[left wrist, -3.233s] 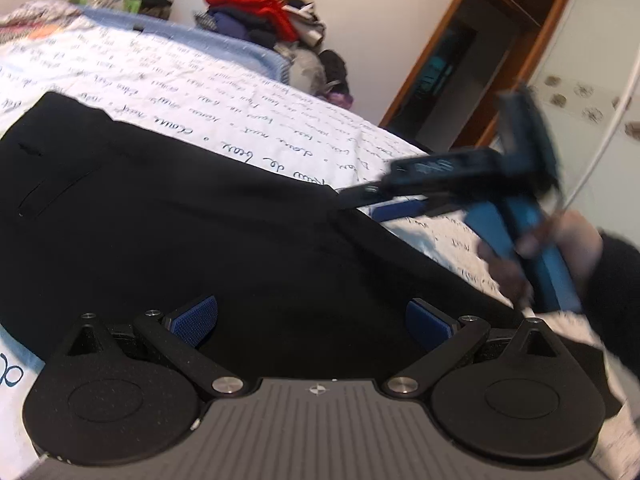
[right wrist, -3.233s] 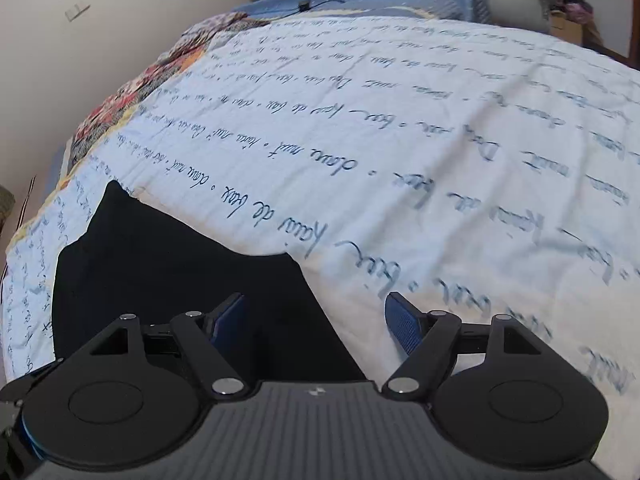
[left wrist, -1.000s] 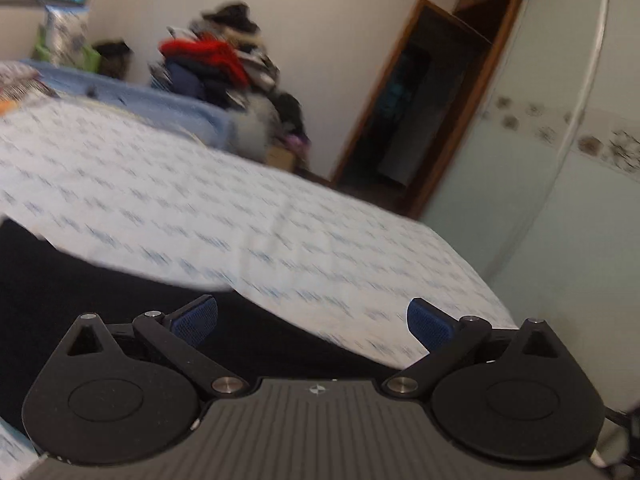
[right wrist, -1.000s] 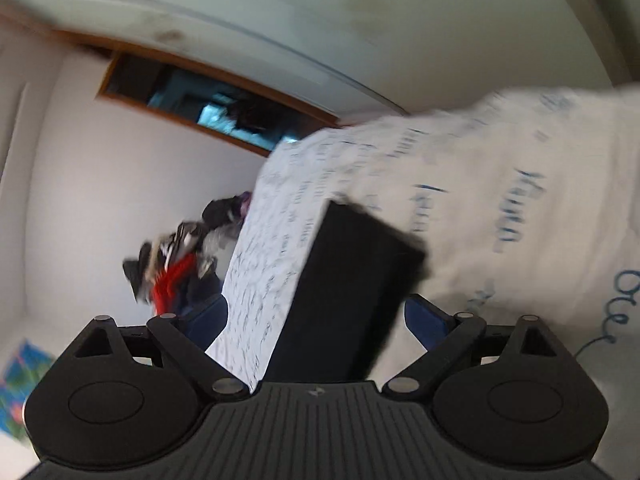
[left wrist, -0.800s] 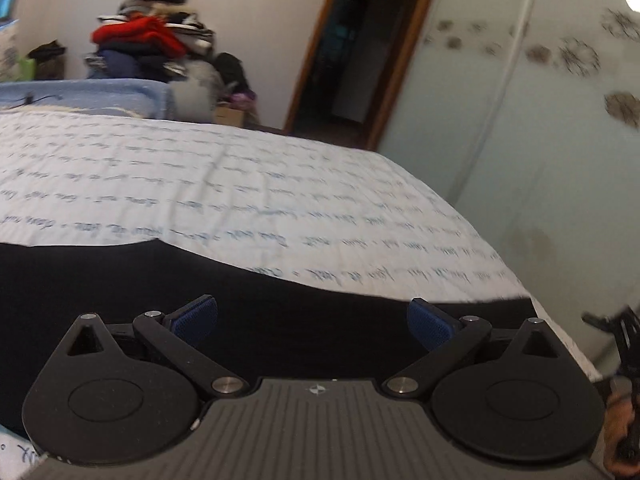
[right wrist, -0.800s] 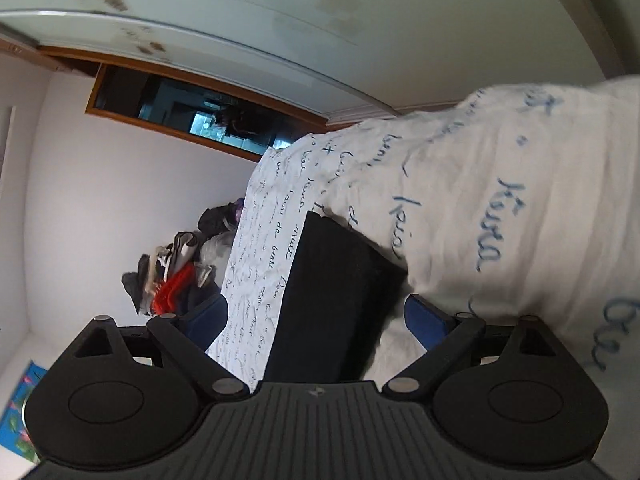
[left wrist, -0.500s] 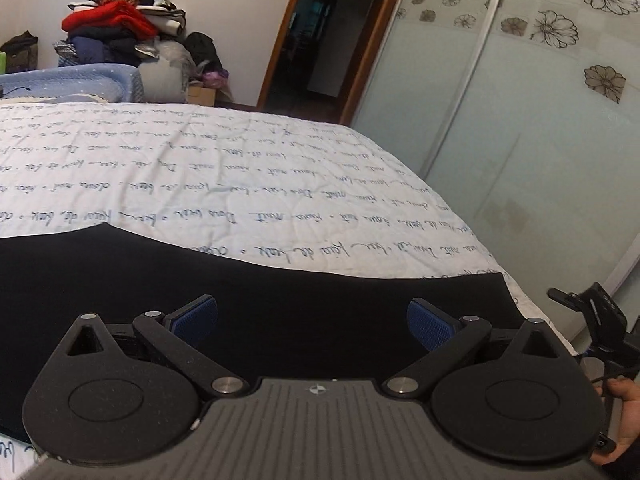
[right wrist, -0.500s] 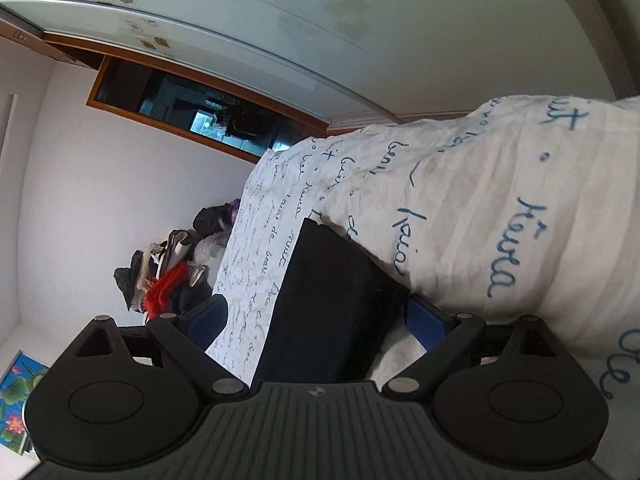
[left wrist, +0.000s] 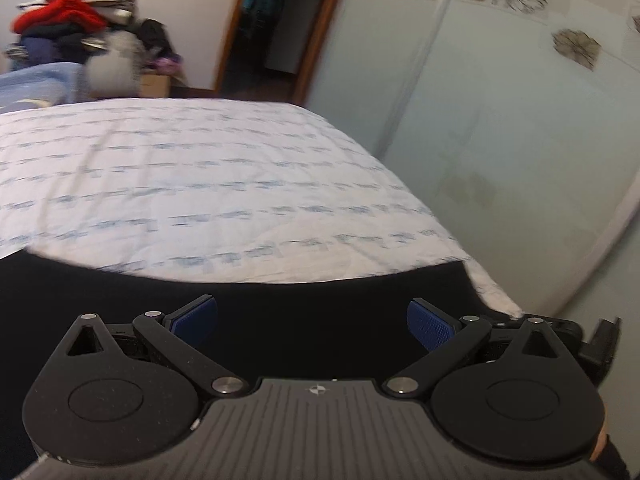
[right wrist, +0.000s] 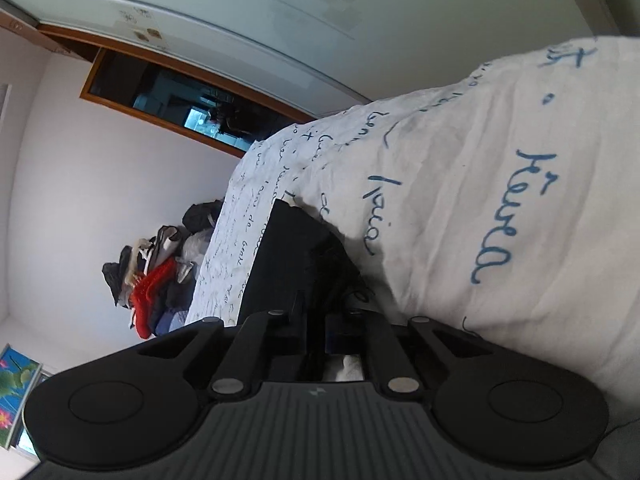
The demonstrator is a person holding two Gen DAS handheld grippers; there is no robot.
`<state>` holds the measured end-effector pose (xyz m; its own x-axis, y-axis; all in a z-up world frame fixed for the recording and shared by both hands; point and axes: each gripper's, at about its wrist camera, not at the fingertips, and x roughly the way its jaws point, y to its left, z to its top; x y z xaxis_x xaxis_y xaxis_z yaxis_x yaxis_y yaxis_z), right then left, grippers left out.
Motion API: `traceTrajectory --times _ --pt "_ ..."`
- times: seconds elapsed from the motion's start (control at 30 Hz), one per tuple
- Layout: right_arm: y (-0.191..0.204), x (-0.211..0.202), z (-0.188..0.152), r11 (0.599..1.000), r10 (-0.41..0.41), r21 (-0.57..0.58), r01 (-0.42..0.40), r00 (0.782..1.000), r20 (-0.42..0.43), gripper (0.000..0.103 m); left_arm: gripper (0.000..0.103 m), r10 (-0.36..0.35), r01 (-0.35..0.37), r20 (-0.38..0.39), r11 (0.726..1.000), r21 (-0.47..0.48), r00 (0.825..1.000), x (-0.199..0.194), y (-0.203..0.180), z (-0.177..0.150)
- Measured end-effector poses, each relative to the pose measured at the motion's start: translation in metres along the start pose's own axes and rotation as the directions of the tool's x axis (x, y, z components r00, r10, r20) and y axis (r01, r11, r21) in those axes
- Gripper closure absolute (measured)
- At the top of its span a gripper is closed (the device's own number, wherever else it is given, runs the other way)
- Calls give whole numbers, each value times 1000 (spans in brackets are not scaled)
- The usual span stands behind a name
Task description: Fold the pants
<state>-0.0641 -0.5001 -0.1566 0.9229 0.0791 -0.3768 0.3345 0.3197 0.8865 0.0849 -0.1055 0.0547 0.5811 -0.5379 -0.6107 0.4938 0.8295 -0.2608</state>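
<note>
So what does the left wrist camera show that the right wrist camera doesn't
Only the left wrist view shows the left gripper open above the black fabric pants, clear of the cloth. Only the right wrist view shows the right gripper, its jaws just closed, pinching a pants edge, plus a colourful flower picture. Both share the white script-printed bedsheet, red-topped clothes pile, wooden doorway and floral wardrobe doors.

I see blue cursive script printed across the white bedsheet (right wrist: 500,208); I can't read whole words, and it's blurred in left wrist view.
</note>
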Motion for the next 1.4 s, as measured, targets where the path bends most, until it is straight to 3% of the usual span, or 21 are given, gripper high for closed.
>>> traceTrajectory --times 0.2,0.3,0.47,0.53,0.6,0.67,0.73,0.83,0.93,1.0,1.07,1.23,1.33,1.4 --pt "-6 1 7 997 5 78 -4 1000 -5 96 1 -148 151 -44 986 68 988 43 -49 24" --pt "-7 0 6 995 0 97 0 1000 3 96 1 -210 215 -84 975 49 974 63 -69 28" --pt "-10 0 6 992 11 122 -13 1000 15 95 1 -253 260 -127 964 48 959 75 -89 22" --pt "-4 1 1 999 -5 37 4 999 35 96 1 -257 266 -135 962 57 957 78 -94 23" --pt "17 3 -5 983 -72 -163 79 996 48 96 1 -265 273 -130 960 52 955 80 -97 29" --pt "43 2 -19 913 -124 -378 153 987 98 96 0 -289 297 -147 954 39 946 88 -102 40" --pt "65 1 -36 811 -139 -548 205 977 159 95 1 -317 329 -217 944 19 923 106 -112 53" --pt "86 2 -56 677 -153 -685 269 962 227 95 1 -361 381 -342 924 -9 868 140 -137 63" --pt "93 1 -67 612 -142 -738 284 958 251 95 3 -308 379 -482 924 54 820 175 -167 61" --pt "97 0 -72 586 -137 -755 294 954 266 95 2 -234 341 -523 933 117 819 191 -183 56" --pt "99 0 -78 538 -139 -783 312 949 283 95 2 -172 336 -561 920 202 810 202 -197 50" --pt "106 0 -97 400 -136 -846 352 936 325 95 8 9 275 -554 861 427 833 217 -217 32" --pt "109 -1 -102 374 -136 -858 352 936 325 95 26 53 236 -549 865 442 834 225 -211 30" --pt "109 -2 -104 368 -136 -863 347 938 319 95 70 44 237 -563 877 417 825 228 -202 29"
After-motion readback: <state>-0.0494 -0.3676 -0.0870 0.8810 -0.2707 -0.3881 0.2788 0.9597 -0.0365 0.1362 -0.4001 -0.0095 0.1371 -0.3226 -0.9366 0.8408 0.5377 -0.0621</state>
